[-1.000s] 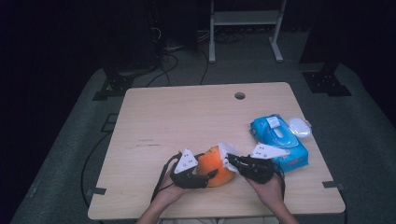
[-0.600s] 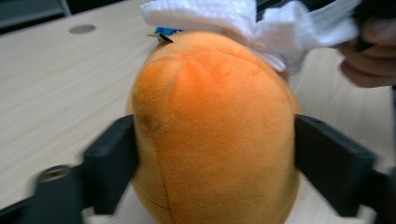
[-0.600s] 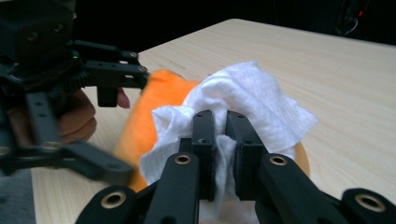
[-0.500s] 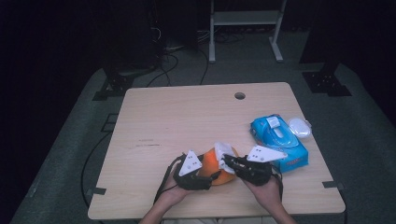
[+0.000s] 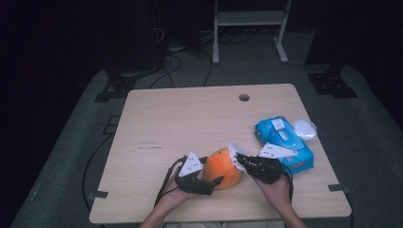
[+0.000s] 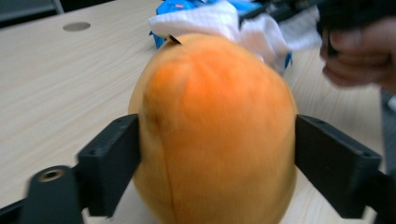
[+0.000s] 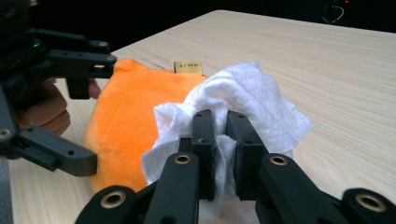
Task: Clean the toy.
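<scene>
L gripper is straddling the orange plush toy at the table's near edge; its jaws have just been opening, pads barely off it. The toy's long axis is running near-to-far, tag illegible. R gripper is pinching a white wipe against it. Blue wipes pack is lying beyond.

A small yellow tag stands at the far edge of the soft orange plush toy — dark print on it, too blurred to read. The blue wipes packet bears a red label — illegible.
</scene>
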`<control>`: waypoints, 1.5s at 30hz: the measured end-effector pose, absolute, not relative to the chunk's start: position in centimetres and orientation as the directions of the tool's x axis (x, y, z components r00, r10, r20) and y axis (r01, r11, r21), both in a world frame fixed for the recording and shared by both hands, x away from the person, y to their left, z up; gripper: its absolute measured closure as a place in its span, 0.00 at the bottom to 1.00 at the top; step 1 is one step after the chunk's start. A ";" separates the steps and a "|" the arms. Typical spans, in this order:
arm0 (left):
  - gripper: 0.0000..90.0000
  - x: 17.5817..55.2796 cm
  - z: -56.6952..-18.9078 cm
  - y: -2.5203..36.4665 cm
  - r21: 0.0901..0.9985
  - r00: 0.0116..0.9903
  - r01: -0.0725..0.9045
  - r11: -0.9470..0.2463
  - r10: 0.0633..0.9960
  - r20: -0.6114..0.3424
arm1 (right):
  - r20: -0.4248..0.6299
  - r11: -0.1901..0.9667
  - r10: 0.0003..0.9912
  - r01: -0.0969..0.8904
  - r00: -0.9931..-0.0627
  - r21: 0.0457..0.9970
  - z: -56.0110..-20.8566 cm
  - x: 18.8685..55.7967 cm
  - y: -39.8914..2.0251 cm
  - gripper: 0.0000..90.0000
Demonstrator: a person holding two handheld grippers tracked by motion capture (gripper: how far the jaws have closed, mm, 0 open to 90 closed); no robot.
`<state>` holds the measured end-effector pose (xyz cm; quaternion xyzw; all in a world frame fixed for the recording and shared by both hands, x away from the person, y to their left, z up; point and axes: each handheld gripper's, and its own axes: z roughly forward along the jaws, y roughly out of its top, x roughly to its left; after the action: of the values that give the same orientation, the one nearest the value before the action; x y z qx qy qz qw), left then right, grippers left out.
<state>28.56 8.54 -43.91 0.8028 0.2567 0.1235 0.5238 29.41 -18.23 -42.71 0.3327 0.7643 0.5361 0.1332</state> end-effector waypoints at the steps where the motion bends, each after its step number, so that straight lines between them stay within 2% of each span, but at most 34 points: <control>1: 0.17 28.6 -44.0 8.5 0.904 0.837 0.287 -0.316 0.542 -0.077 | 0.148 0.208 0.644 0.358 -0.750 0.910 -42.5 29.3 -17.9 0.90; 2: 0.17 28.5 -44.0 8.5 0.899 0.834 0.285 -0.332 0.549 -0.062 | 0.147 0.210 0.638 0.355 -0.756 0.911 -42.4 29.1 -17.8 0.90; 5: 0.27 28.2 -44.0 8.4 0.899 0.826 0.268 -0.346 0.563 -0.030 | 0.141 0.218 0.626 0.346 -0.767 0.913 -42.4 28.7 -17.2 0.90; 8: 0.35 27.7 -43.8 8.0 0.903 0.822 0.193 -0.383 0.565 0.064 | 0.149 0.208 0.624 0.347 -0.767 0.914 -42.2 28.5 -17.1 0.90; 11: 0.36 27.5 -43.9 7.8 0.901 0.820 0.137 -0.412 0.557 0.130 | 0.140 0.212 0.593 0.321 -0.793 0.923 -41.6 28.0 -16.6 0.90; 14: 0.34 27.8 -44.0 8.1 0.910 0.828 0.156 -0.385 0.553 0.092 | 0.108 0.235 0.595 0.302 -0.796 0.924 -41.3 28.1 -16.5 0.90; 18: 0.18 28.2 -43.9 8.1 0.918 0.830 0.211 -0.336 0.558 0.013 | 0.143 0.223 0.598 0.334 -0.789 0.916 -42.0 28.8 -17.2 0.90; 21: 0.16 28.2 -43.9 8.1 0.921 0.824 0.218 -0.323 0.566 0.004 | 0.147 0.228 0.586 0.336 -0.797 0.914 -42.0 28.5 -16.8 0.90; 25: 0.36 27.6 -43.9 8.2 0.922 0.837 0.156 -0.354 0.543 0.067 | 0.110 0.243 0.587 0.304 -0.802 0.921 -41.1 28.1 -16.4 0.90; 28: 0.39 26.9 -44.0 7.6 0.907 0.859 0.072 -0.415 0.488 0.155 | 0.144 0.193 0.617 0.326 -0.774 0.926 -41.1 28.7 -17.6 0.89; 30: 0.38 26.8 -44.0 7.3 0.903 0.864 0.054 -0.427 0.473 0.172 | 0.155 0.188 0.631 0.344 -0.760 0.920 -41.6 29.2 -18.3 0.89; 32: 0.30 27.1 -43.9 7.4 0.910 0.868 0.081 -0.406 0.478 0.136 | 0.178 0.178 0.630 0.363 -0.756 0.915 -42.1 29.4 -18.6 0.89; 34: 0.19 27.7 -43.8 7.7 0.920 0.861 0.156 -0.360 0.506 0.053 | 0.167 0.193 0.627 0.359 -0.761 0.913 -42.1 29.3 -18.4 0.89; 36: 0.14 28.0 -43.8 8.0 0.918 0.859 0.213 -0.335 0.513 -0.012 | 0.164 0.200 0.615 0.354 -0.771 0.914 -41.8 29.0 -18.0 0.90; 37: 0.16 28.0 -43.9 8.0 0.916 0.862 0.208 -0.342 0.506 -0.006 | 0.159 0.207 0.605 0.347 -0.780 0.915 -41.6 28.6 -17.5 0.90; 39: 0.27 27.5 -43.9 7.9 0.918 0.866 0.158 -0.365 0.497 0.049 | 0.126 0.237 0.583 0.317 -0.802 0.918 -41.0 27.9 -16.5 0.90; 41: 0.34 26.9 -43.9 7.4 0.912 0.870 0.108 -0.395 0.482 0.105 | 0.110 0.252 0.551 0.291 -0.827 0.923 -40.4 27.3 -15.6 0.90; 43: 0.37 26.3 -43.8 6.8 0.900 0.873 0.055 -0.432 0.459 0.167 | 0.064 0.282 0.541 0.253 -0.838 0.926 -39.9 26.8 -14.9 0.90; 45: 0.37 26.1 -43.9 6.6 0.897 0.877 0.041 -0.440 0.447 0.179 | 0.056 0.286 0.558 0.255 -0.828 0.924 -39.8 27.0 -15.3 0.90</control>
<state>26.12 6.63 -43.86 0.8248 0.1478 0.1994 0.5080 27.03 -15.25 -39.77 0.2575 0.7893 0.5394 0.1405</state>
